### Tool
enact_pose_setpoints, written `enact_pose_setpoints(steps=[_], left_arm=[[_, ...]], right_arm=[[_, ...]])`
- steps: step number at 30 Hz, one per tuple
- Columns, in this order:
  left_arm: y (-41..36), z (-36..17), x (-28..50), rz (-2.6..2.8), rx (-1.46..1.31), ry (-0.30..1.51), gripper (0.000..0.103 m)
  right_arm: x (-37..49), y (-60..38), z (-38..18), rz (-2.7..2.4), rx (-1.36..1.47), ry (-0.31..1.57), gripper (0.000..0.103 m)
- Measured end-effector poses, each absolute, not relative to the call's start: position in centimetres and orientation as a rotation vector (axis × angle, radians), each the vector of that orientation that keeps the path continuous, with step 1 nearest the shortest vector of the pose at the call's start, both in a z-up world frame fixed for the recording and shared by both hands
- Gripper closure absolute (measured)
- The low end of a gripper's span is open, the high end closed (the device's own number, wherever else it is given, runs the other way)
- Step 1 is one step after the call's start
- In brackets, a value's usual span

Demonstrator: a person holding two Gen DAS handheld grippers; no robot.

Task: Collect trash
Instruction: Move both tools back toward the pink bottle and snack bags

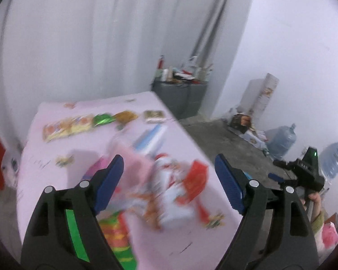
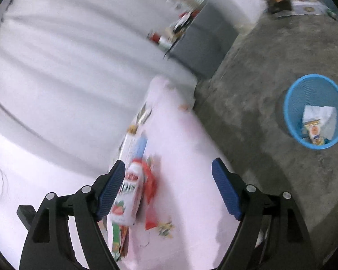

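Above the pink table (image 1: 45,157), the left gripper (image 1: 169,184) hangs spread wide and empty — a blurred heap of snack wrappers (image 1: 169,193) lies straight ahead between its fingers. Right gripper (image 2: 169,189), also agape, has the white strawberry carton (image 2: 128,193) beside its left finger, long axis pointing away; blue wastebasket (image 2: 290,103) sits off-table, right.

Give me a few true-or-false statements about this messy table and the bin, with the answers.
1. The blue bin stands on the floor. True.
2. The bin is empty. False: it already holds some wrappers and paper.
3. The left gripper is clamped on a wrapper. False: its jaws are open, with nothing between them.
4. Wrappers lie on a pink table. True.
5. The right gripper is open. True.
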State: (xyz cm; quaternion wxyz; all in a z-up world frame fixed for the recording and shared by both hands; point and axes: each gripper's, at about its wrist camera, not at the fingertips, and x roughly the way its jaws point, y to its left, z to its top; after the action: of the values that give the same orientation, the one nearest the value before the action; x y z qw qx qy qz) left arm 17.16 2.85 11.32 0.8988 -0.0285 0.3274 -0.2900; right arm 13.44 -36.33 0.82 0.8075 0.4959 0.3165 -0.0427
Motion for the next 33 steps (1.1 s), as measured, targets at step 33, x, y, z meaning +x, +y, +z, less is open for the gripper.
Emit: enact_pose_setpoints(steps=[33], left_arm=[[0.6,-5.3,17.9,-0.389,0.734,0.651,0.053]], right_arm=[[26.8,-25.2,-5.4,-0.02,0.993,0.945,0.027]])
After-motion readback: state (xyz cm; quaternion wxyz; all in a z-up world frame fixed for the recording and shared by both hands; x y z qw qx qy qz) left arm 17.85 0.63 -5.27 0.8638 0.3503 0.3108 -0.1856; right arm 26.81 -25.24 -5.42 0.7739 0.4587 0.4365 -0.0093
